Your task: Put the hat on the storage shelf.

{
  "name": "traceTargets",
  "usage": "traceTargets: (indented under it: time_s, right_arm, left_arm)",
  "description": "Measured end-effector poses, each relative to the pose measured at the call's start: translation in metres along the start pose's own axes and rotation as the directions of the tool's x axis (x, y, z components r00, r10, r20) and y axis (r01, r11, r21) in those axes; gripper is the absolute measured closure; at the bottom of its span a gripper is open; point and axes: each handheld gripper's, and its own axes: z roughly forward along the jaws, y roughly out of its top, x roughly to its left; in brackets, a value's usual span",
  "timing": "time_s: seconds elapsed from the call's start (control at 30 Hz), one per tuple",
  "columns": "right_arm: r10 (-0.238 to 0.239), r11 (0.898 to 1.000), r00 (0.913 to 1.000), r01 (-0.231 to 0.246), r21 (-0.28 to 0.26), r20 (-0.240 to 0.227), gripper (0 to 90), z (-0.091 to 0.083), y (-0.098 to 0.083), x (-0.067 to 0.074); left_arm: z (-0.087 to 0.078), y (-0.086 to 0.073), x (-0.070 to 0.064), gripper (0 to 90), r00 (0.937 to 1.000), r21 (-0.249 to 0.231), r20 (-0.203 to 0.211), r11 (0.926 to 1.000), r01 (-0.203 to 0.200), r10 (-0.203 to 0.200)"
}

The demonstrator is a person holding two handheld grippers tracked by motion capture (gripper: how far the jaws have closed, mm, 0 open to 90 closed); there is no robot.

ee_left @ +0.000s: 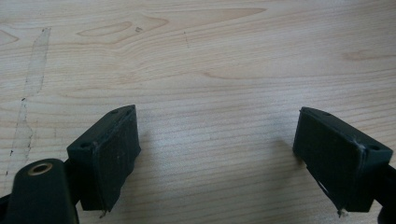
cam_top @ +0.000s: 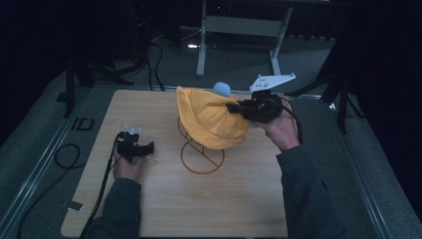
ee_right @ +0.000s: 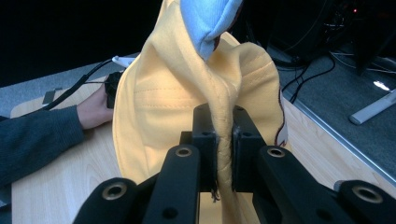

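Two grippers are at work: the right gripper (ee_right: 224,140) has its fingers (ee_right: 205,135) pinched tight on a fold of the yellow hat (cam_top: 211,119), which drapes over the wire stand (cam_top: 201,157) just beyond them. This looks like the seating step; next the brim probably needs tugging down evenly. The left gripper (ee_left: 219,154) hovers over bare table (ee_left: 210,60), fingers wide apart, holding nothing.

One soft yellow fabric hat (cam_top: 211,122) with one pale blue pompom (cam_top: 221,89) at its twelve o'clock edge. One gold wire stand (cam_top: 201,157) beneath it. Two black handheld two-jaw grippers: left gripper (cam_top: 149,148) at nine o'clock, right gripper (cam_top: 233,108) at three o'clock. One light wooden table (cam_top: 234,199).
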Motion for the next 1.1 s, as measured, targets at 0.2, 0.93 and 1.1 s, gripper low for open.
traceTargets:
  time_s: [0.2, 0.93, 1.1]
  right_arm:
    - [-0.022, 0.999, 0.9997, 0.022, 0.028, 0.012, 83.2, 0.006, 0.006, 0.003]
    - [-0.118, 0.99, 0.9921, 0.114, 0.088, 0.041, 82.5, 0.03, 0.039, 0.021]
    - [-0.142, 0.985, 0.9894, 0.138, 0.106, 0.029, 78.2, 0.043, 0.049, 0.029]
  left_arm:
    - [0.0, 0.0, 0.0, 14.7, 1.0, 0.001, 0.0, 1.0, -0.001, 0.001]
    - [0.0, 0.0, 0.0, 14.7, 1.0, -0.001, 0.001, 1.0, 0.0, 0.0]
    - [0.0, 0.0, 0.0, 14.6, 1.0, 0.0, 0.001, 1.0, 0.0, 0.0]
